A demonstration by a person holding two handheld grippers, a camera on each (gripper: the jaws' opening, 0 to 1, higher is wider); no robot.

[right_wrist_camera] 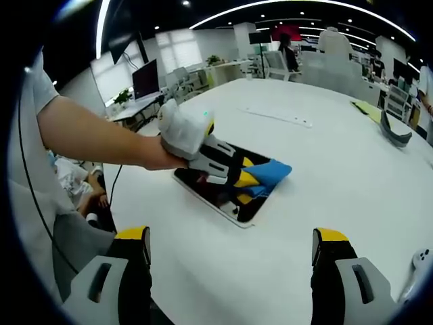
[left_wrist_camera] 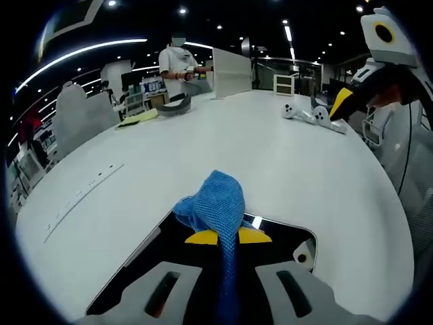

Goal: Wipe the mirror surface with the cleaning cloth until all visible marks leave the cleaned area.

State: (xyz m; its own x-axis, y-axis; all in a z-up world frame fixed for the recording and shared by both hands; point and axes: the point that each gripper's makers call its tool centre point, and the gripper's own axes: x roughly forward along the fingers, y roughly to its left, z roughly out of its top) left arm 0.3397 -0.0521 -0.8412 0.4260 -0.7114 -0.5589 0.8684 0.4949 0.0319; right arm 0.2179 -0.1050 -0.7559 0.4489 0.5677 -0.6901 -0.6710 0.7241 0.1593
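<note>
A blue cleaning cloth is bunched between the yellow tips of my left gripper, which is shut on it. The cloth rests on a dark rectangular mirror lying flat on the white table. In the right gripper view a person's hand holds the left gripper with the cloth pressed at the far end of the mirror. My right gripper hovers above the near table edge, jaws wide apart and empty. It also hangs at the upper right of the left gripper view, as the right gripper.
Two white game controllers lie far right on the table. A yellow cloth, a dark curved object and a white board stand at the far end, where a person stands. A thin strip lies beyond the mirror.
</note>
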